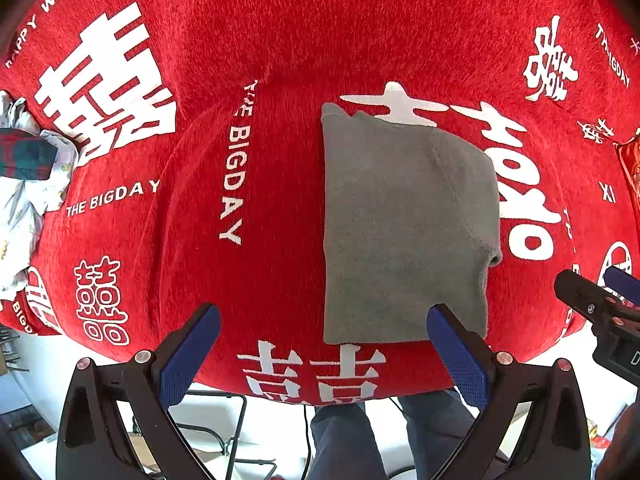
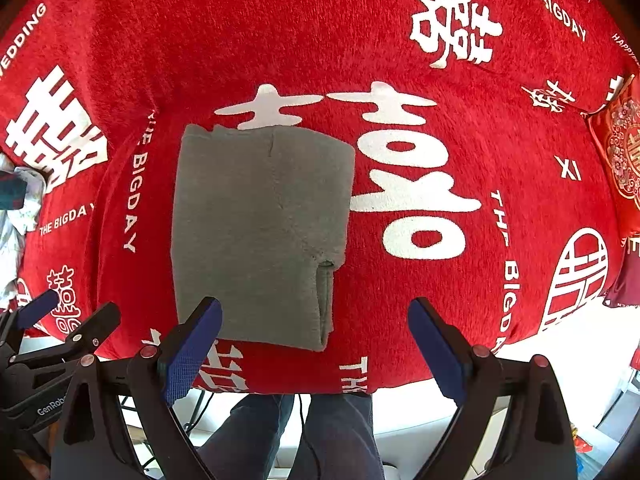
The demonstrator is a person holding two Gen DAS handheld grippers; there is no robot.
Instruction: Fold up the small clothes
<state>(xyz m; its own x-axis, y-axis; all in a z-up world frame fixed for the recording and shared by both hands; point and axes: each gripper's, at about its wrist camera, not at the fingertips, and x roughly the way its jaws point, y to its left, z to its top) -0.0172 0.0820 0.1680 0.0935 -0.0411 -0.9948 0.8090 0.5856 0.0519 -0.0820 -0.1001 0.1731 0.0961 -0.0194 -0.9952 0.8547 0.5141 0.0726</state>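
Observation:
A small grey knitted garment [image 1: 404,220] lies folded into a neat rectangle on the red printed cloth [image 1: 280,40], its sleeve cuff tucked at the right edge. In the right wrist view the same grey garment [image 2: 256,228] sits left of centre. My left gripper [image 1: 324,344] hovers open above the cloth's near edge, its right finger over the garment's near corner. My right gripper [image 2: 316,340] is open too, its left finger over the garment's near edge. Nothing is held by either. The right gripper [image 1: 600,304] shows at the right in the left wrist view; the left gripper [image 2: 52,320] shows at the left in the right wrist view.
A pile of other clothes [image 1: 24,184], patterned white and dark plaid, lies at the far left. A red embroidered cushion [image 2: 620,160] sits at the right edge. A person's legs in dark trousers [image 2: 288,436] stand below the table's near edge. A folding frame [image 1: 224,432] stands on the floor.

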